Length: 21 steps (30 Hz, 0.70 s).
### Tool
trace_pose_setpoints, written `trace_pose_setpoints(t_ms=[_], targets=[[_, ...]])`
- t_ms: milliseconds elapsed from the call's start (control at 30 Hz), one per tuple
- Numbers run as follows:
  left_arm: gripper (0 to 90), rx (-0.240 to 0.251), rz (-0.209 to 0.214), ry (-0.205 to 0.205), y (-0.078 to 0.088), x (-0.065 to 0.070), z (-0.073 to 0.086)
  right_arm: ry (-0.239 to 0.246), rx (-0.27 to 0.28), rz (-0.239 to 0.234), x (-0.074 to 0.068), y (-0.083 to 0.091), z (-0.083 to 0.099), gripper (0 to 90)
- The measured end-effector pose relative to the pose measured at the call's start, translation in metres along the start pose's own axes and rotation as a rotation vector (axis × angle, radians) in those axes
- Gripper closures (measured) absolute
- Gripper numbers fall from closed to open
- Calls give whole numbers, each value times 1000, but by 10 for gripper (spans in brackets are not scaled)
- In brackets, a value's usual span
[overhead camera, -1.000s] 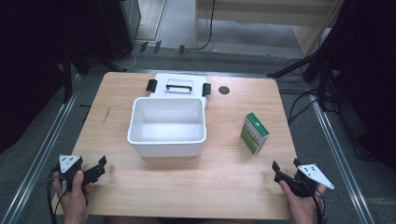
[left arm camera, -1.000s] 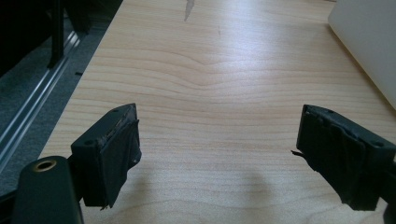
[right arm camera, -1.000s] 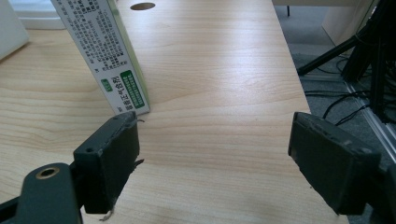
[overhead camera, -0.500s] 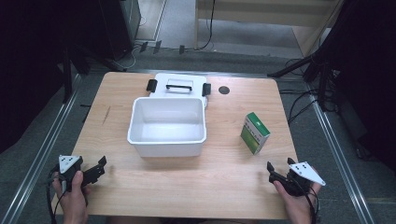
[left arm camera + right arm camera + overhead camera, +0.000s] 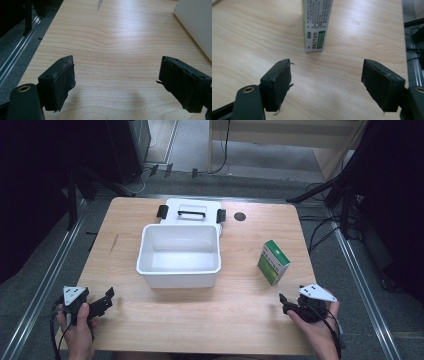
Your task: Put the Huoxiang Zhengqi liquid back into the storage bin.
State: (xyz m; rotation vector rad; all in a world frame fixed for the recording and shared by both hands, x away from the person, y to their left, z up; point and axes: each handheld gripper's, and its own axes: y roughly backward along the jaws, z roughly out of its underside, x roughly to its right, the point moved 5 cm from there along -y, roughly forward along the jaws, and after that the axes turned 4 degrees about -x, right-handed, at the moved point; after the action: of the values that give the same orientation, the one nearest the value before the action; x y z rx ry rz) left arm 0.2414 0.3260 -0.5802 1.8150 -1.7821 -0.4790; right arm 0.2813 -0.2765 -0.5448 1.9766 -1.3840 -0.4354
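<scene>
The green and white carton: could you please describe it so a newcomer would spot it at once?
Start at the wooden table and its white bin in the middle. To the bin's right stands the small carton, upright and alone, the one green thing there.

The right tongs (image 5: 327,83) hang over the pale wooden desk (image 5: 249,37), their two black jaws standing apart with bare wood between them; they have just been closing. Ahead, near the jaws, a green and white box (image 5: 317,25) stands upright, untouched.
</scene>
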Motion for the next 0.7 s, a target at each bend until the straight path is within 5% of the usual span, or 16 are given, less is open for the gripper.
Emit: trace_pose_setpoints(t_ms=[533, 700], targets=[[144, -6, 2, 3, -1, 0, 0, 131, -373, -35, 10, 10, -49, 268], [145, -9, 3, 5, -1, 0, 0, 152, -482, -89, 6, 9, -64, 269]])
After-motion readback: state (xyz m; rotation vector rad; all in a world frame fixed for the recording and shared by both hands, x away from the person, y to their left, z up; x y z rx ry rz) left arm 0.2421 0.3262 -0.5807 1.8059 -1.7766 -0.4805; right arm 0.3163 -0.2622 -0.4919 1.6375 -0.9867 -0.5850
